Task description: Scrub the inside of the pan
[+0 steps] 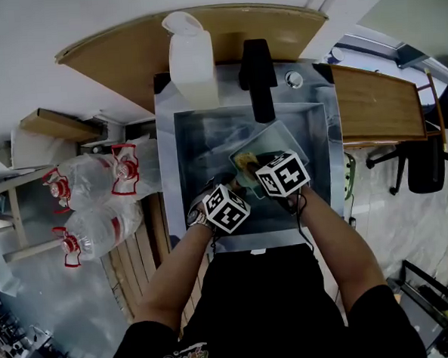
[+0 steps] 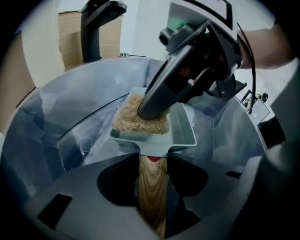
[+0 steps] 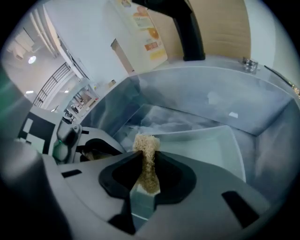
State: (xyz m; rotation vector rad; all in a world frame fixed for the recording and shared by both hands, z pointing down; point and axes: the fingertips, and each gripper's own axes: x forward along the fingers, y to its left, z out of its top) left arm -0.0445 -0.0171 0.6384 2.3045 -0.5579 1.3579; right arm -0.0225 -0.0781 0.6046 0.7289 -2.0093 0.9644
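Left gripper (image 2: pixel 152 161) clamps the wooden handle (image 2: pixel 151 192), steadying the pale square pan (image 2: pixel 183 127) down in the steel sink (image 2: pixel 70 93); right gripper (image 3: pixel 146 173) pinches a tan scouring sponge (image 2: pixel 127 121), pressed onto pan's inside, prob so scrubbing can't shove it

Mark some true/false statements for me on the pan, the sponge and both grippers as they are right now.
1. The left gripper is shut on the wooden handle of the pan. True.
2. The right gripper is empty. False: its fingers are shut on a tan sponge.
3. The sponge lies against the inside of the pan. True.
4. The pan rests on the counter beside the sink. False: it is held over the basin.
5. The pan is round. False: it is square-cornered.
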